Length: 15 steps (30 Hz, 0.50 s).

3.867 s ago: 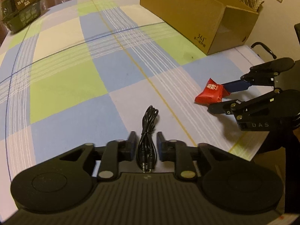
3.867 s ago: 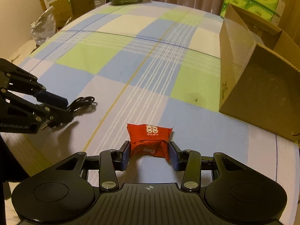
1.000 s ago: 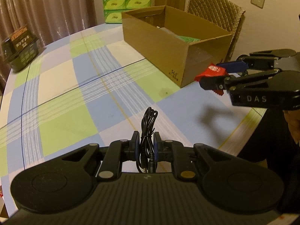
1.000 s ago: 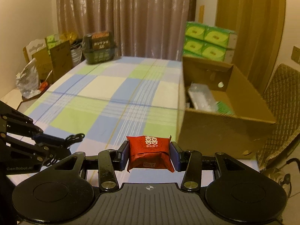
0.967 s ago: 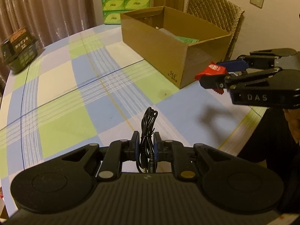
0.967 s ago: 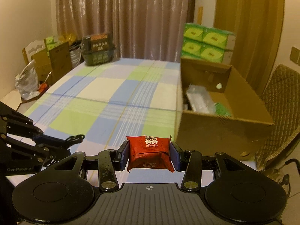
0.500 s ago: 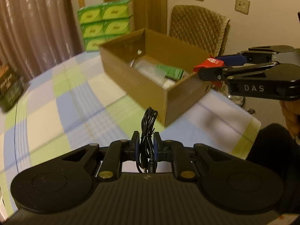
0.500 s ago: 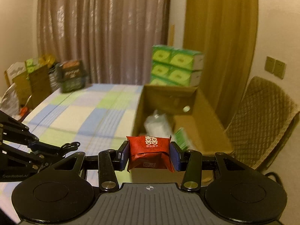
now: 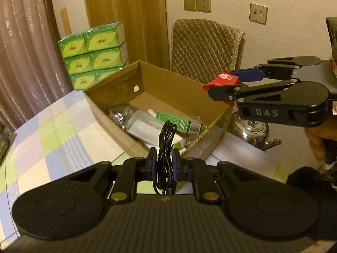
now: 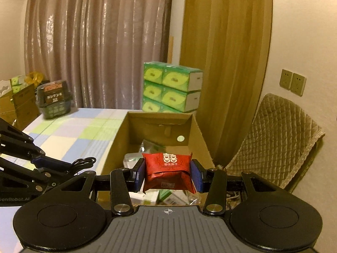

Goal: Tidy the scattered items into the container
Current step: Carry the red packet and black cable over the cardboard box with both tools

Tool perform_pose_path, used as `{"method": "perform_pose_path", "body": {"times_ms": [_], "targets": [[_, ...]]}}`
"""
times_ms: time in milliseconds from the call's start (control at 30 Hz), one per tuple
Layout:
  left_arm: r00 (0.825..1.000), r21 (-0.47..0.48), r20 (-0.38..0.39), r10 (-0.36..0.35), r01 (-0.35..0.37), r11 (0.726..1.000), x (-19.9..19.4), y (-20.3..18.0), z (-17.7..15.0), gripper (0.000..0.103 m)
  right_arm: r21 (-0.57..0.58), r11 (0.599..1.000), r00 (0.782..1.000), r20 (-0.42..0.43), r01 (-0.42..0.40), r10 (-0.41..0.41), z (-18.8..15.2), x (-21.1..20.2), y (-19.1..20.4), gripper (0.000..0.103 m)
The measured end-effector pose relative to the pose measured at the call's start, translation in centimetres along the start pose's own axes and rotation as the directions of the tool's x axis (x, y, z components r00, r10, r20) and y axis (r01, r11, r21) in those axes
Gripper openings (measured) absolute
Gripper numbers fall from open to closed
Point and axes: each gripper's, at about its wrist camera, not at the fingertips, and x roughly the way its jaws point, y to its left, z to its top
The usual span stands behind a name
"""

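My left gripper (image 9: 164, 164) is shut on a coiled black cable (image 9: 166, 139) and holds it in the air at the near rim of an open cardboard box (image 9: 111, 92). My right gripper (image 10: 167, 174) is shut on a red snack packet (image 10: 168, 168) and holds it above the box's near end (image 10: 198, 132). From the left wrist view the right gripper (image 9: 223, 83) with the red packet (image 9: 226, 78) hovers over the box's right corner. The left gripper with the cable (image 10: 82, 162) shows at the left of the right wrist view. The box holds a green packet (image 9: 179, 122) and clear plastic bags.
The box stands on a checked tablecloth (image 9: 52, 130). Stacked green tissue packs (image 9: 94, 52) sit behind it. A quilted chair (image 9: 206, 48) stands to the right, with a steel kettle (image 9: 252, 130) below. A dark basket (image 10: 53, 101) sits at the table's far left.
Both grippers have lifted and moved forward with their items, from beside the box to its rim. The box interior now fills more of both views.
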Motion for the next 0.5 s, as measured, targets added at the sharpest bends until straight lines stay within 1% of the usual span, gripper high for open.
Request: {"method": "perform_pose_path", "body": {"times_ms": [500], "targets": [[0.999,-0.004,0.017,-0.029,0.029,1.000,4.3,0.7,3.5,0.011,0.006,1.000,1.000,0.005,0.011,-0.011,1.5,2.8,-2.4,0.043]]}}
